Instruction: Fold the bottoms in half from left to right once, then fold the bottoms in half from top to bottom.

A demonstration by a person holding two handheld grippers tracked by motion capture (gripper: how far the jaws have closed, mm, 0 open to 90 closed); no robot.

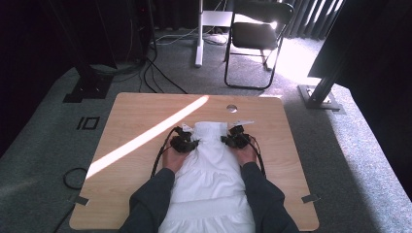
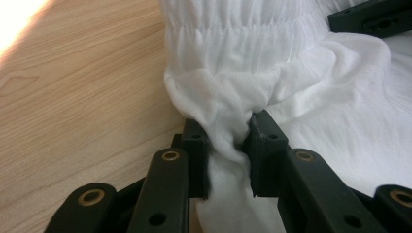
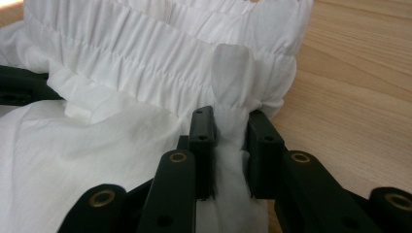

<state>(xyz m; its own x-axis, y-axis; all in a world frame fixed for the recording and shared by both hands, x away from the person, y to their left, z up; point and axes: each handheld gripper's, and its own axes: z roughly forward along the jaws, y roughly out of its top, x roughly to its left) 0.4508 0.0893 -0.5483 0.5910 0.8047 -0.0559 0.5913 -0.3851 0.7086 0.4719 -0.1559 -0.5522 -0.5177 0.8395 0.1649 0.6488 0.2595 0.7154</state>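
A white garment (image 1: 209, 170) with a gathered elastic band at its far end lies along the middle of the wooden table (image 1: 131, 121), its near part hanging off the front edge. My left gripper (image 1: 186, 142) is shut on a bunch of the white garment (image 2: 228, 97) at its left side, just below the gathered band. My right gripper (image 1: 235, 140) is shut on the white garment (image 3: 145, 77) at its right side, pinching a fold under the band. In the left gripper view my left gripper (image 2: 227, 145) has cloth squeezed between its jaws. My right gripper (image 3: 229, 141) shows the same.
A bright strip of sunlight (image 1: 145, 136) crosses the table's left half. A round cable hole (image 1: 231, 108) sits near the far edge. A black folding chair (image 1: 257, 39) and black stand feet (image 1: 87, 90) are on the carpet beyond the table.
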